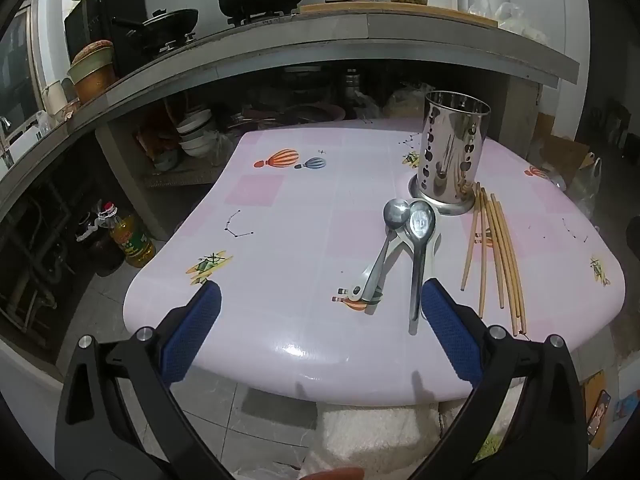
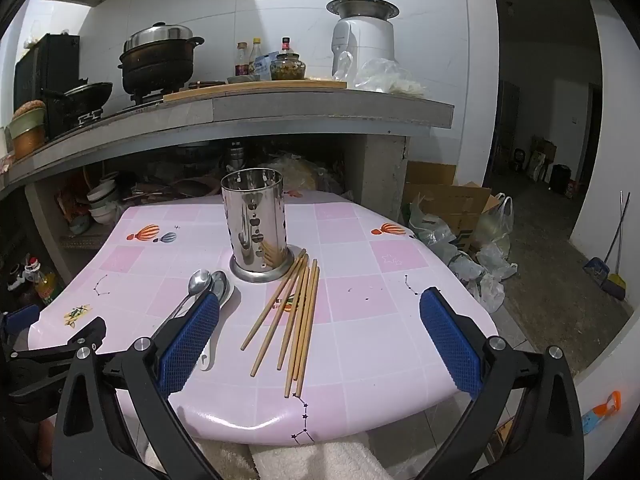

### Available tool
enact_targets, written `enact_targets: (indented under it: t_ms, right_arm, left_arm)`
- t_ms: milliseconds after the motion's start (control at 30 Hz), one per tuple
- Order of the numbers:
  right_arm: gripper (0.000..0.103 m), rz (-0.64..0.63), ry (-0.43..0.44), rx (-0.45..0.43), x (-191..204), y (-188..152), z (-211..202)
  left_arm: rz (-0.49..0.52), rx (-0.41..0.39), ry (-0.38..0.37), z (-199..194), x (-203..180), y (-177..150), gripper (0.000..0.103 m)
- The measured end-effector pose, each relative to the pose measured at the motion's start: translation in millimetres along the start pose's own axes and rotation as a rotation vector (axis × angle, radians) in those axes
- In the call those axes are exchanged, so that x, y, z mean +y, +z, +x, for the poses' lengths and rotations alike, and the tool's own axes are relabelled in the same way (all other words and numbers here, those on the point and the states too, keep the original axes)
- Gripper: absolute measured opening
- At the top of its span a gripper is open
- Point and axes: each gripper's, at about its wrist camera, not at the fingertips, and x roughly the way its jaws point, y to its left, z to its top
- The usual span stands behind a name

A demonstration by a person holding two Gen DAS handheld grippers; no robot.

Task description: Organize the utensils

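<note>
The blue fingers (image 1: 450, 332) of the left gripper (image 1: 316, 332) stand wide apart with nothing between them, low in its frame over the near edge of the table (image 1: 280, 240). The right gripper (image 2: 320, 340) is spread just as wide and empty, also at the bottom of its frame.

The spoons (image 1: 404, 240) lie in an overlapping pile at the centre right of the left view, bowls toward the steel holder (image 1: 452, 160) that stands upright behind them. The chopsticks (image 2: 296, 320) fan out loosely in the middle of the right view, their far tips just beside the holder's base.

Judged from here, the risks are these. The spoons cross one another, so closing on one handle would likely drag or flip its neighbours. The chopsticks are thin and lie flat on a glossy cloth; a pinch could roll them apart or push some off the near edge. The holder is tall and narrow, so a nudge from a utensil going in could tip it.
</note>
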Motion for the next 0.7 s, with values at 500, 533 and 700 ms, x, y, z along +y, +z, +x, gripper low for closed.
enact_targets:
  t_ms: [500, 533, 700]
  right_arm:
    - [0.098, 0.017, -0.012, 0.041, -3.7, -1.5, 8.0]
    - [0.098, 0.016, -0.012, 0.043, -4.7, -3.5, 8.8]
    - [0.098, 0.019, -0.022, 0.071, -10.3, -11.0, 18.5]
  left_arm:
    - [-0.001, 0.076, -0.003, 14.9, 3.3, -7.4, 0.096]
    - [-0.005, 0.087, -0.001, 17.3, 4.5, -8.3, 0.096]
    - [-0.005, 0.122, 0.004, 27.1, 5.3, -11.4, 0.096]
